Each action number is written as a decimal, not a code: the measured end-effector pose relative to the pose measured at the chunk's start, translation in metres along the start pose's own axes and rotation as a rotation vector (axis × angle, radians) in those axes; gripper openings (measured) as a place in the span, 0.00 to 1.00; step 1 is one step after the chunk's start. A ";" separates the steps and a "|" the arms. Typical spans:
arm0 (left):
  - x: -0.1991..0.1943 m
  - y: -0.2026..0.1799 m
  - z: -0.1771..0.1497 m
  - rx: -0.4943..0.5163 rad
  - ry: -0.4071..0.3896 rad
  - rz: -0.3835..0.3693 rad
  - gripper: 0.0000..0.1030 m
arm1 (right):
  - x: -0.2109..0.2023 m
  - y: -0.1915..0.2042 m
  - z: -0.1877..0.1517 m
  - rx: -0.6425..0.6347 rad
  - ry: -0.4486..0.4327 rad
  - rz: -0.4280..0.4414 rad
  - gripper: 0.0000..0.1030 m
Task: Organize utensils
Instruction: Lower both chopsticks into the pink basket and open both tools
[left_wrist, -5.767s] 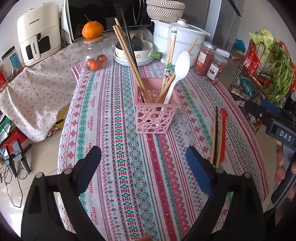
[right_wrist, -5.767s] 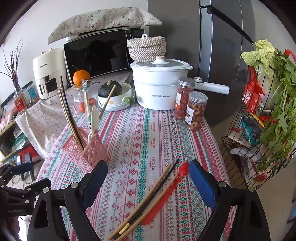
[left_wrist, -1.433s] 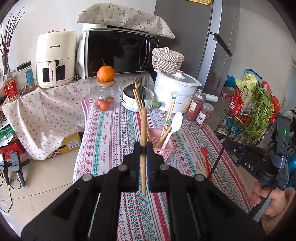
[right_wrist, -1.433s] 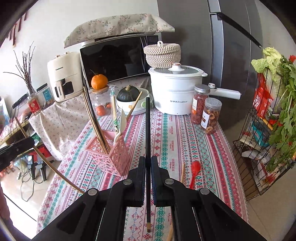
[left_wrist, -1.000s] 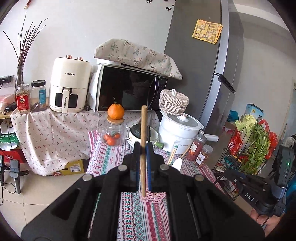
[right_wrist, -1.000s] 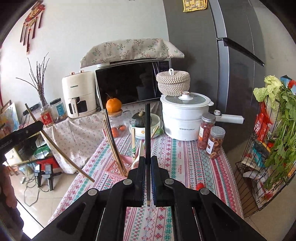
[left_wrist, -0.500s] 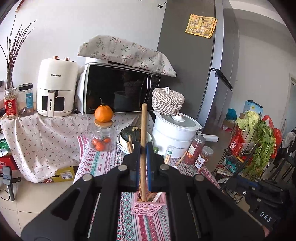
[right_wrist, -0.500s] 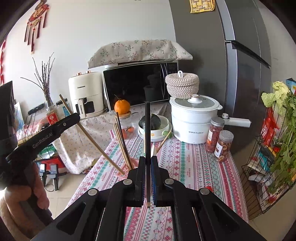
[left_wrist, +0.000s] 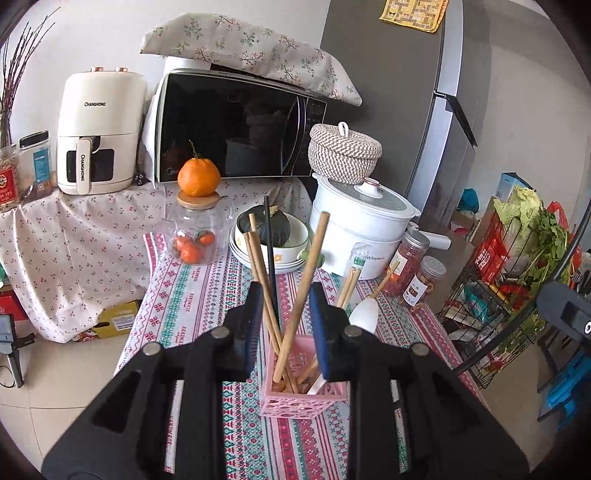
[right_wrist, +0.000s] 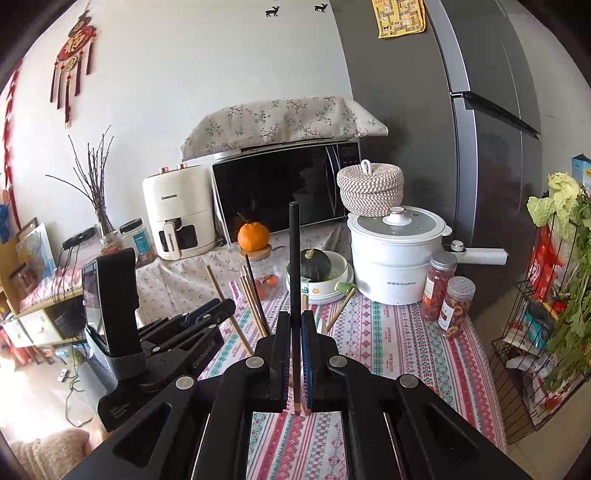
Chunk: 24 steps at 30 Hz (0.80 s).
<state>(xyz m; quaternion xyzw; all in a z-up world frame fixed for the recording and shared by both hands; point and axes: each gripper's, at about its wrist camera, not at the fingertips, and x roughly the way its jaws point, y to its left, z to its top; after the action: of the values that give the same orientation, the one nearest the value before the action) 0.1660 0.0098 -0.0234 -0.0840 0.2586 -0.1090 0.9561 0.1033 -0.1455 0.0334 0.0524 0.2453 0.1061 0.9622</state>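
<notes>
Left tool (left_wrist: 285, 325) over the pink basket (left_wrist: 303, 400), mid-surface. Jaws have just been opening; the wooden chopstick (left_wrist: 301, 299) now stands free between spread pads, tip in the basket, leaning on its contents. Right tool (right_wrist: 294, 354) pinches 1 black chopstick (right_wrist: 294, 258) upright, likely so it drops straight in next.

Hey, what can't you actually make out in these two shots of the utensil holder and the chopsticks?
- Pink holder: in the right wrist view the right gripper blocks it almost entirely.
- Black chopstick: its lower part sits between the shut fingers, partly hidden.
- Wooden chopstick: whether it touches the left gripper, whose fingers have just been opening, is unclear in the left wrist view.
- Holder's bottom: hidden by its own walls.
</notes>
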 end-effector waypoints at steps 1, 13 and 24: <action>-0.002 0.001 0.000 -0.006 0.000 -0.004 0.41 | 0.002 0.000 0.001 0.006 -0.002 0.001 0.05; -0.026 0.022 -0.009 -0.012 0.094 0.013 0.54 | 0.030 0.002 0.016 0.064 -0.042 0.007 0.05; -0.046 0.036 -0.012 0.014 0.107 -0.024 0.58 | 0.048 0.005 0.022 0.075 -0.086 -0.009 0.05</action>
<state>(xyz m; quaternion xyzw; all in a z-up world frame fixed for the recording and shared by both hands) 0.1270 0.0544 -0.0199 -0.0745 0.3073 -0.1267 0.9402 0.1539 -0.1304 0.0316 0.0917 0.2079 0.0903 0.9697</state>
